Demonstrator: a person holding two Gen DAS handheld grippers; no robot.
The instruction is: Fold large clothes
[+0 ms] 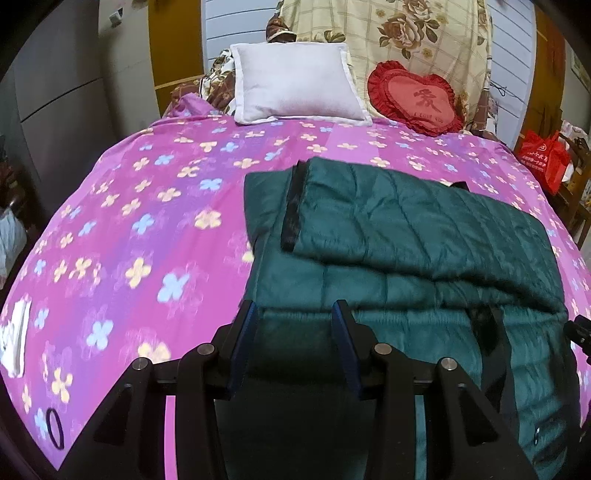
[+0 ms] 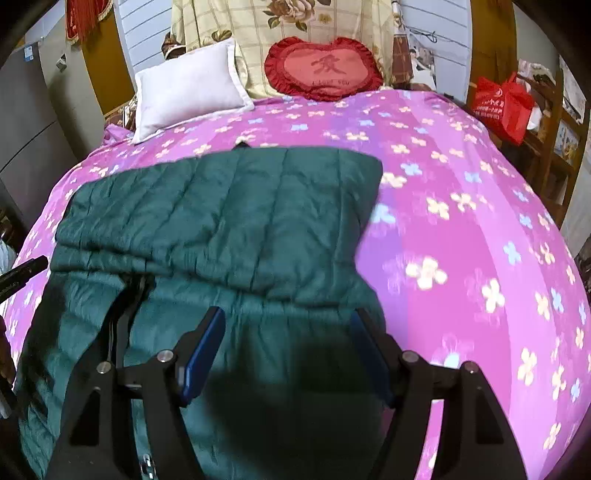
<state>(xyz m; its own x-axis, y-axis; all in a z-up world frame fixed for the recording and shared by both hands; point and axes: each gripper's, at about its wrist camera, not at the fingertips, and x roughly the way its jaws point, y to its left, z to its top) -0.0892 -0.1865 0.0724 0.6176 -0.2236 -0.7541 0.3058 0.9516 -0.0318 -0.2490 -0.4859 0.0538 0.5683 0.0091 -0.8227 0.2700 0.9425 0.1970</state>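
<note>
We see green jacket [image 1: 388, 236] lying part-folded on pink bedspread [image 1: 147, 221]. Our left gripper [image 1: 295, 317] jaws wide, empty, above jacket. Right gripper [image 2: 288, 325] likewise wide, empty, over jacket hem.

A quilted jacket [image 1: 406, 229] lies on the bedspread [image 1: 147, 221], its far part folded back over its near part. The left gripper [image 1: 295, 314] hangs over the jacket's near left edge and the right gripper [image 2: 288, 321] over its near right side, each with jaws apart. At the head of the bed a square pillow [image 1: 295, 85] sits left of a heart-shaped cushion [image 1: 417, 99], both leaning on hanging bedding [image 1: 388, 29] behind. A shopping bag [image 2: 506, 103] stands beyond the bed's right edge. A hair tie [image 1: 55, 428] lies on the bedspread at near left.
</note>
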